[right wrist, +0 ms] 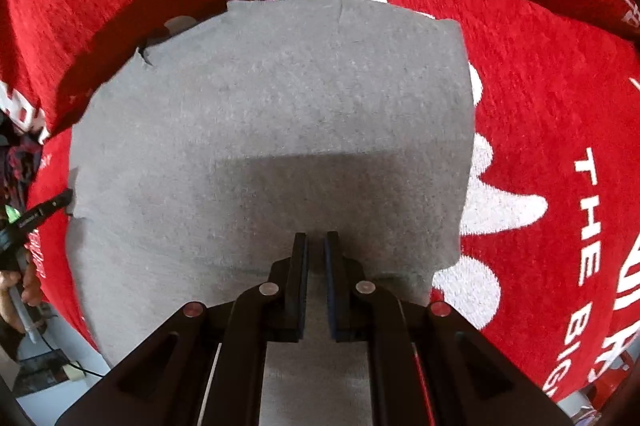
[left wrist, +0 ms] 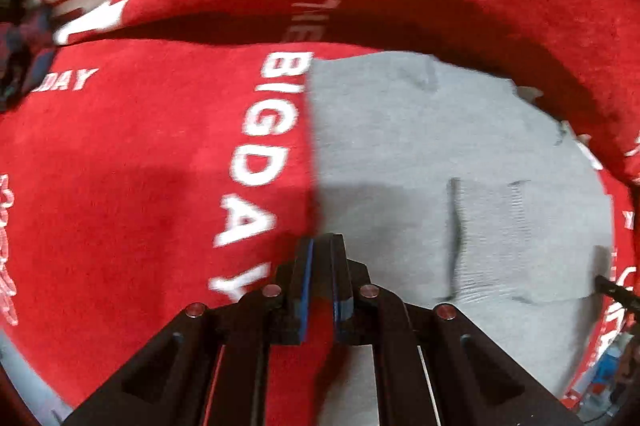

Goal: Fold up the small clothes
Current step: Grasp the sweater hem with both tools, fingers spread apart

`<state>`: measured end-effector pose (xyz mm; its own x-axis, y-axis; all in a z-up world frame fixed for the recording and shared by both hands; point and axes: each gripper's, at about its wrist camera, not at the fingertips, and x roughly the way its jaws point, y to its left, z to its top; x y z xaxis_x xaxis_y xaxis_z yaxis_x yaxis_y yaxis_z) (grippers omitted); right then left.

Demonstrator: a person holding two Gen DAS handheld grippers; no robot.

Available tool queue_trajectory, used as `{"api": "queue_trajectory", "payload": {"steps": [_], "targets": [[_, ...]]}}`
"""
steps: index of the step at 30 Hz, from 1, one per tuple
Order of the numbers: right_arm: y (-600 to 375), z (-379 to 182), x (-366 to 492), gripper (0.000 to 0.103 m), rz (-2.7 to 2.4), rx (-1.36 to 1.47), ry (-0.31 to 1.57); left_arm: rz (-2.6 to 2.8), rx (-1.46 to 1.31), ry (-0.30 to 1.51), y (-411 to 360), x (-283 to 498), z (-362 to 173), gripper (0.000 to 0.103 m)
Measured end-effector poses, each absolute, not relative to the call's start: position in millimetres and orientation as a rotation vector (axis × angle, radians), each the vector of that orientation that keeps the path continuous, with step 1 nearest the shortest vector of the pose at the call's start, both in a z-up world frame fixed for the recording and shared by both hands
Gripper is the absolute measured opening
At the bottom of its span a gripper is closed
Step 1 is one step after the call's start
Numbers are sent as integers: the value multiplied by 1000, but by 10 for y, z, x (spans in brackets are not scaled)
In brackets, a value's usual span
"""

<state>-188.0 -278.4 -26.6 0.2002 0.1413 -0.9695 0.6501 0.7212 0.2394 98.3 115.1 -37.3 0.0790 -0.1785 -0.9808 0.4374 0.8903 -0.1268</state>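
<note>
A small grey garment [left wrist: 420, 162] lies flat on a red blanket [left wrist: 140, 166] with white lettering. In the left wrist view my left gripper [left wrist: 322, 246] is at the garment's left edge, its jaws nearly together, and I cannot tell whether cloth is between them. In the right wrist view the garment [right wrist: 280, 98] fills the middle, folded into a rough rectangle. My right gripper [right wrist: 316, 240] hovers over its near part with a narrow gap between the jaws and nothing in them. The left gripper's tip [right wrist: 60, 204] shows at the garment's left edge.
The red blanket [right wrist: 540, 106] rises into a raised fold behind the garment. A dark patterned cloth [left wrist: 24, 58] lies at the far left. Floor clutter and a cable [right wrist: 60, 366] show past the blanket's lower left edge.
</note>
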Motion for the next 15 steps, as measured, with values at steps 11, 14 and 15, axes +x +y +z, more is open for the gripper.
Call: {"api": "queue_trajectory", "payload": {"steps": [11, 14, 15], "targets": [[-2781, 10, -2094, 9, -431, 778, 1328, -472, 261, 1427, 1069, 606, -84, 10], [-2771, 62, -2127, 9, -428, 804, 1326, -497, 294, 1427, 970, 537, -87, 10], [-2763, 70, -2134, 9, -426, 813, 1325, -500, 312, 1424, 936, 491, -65, 10]]}}
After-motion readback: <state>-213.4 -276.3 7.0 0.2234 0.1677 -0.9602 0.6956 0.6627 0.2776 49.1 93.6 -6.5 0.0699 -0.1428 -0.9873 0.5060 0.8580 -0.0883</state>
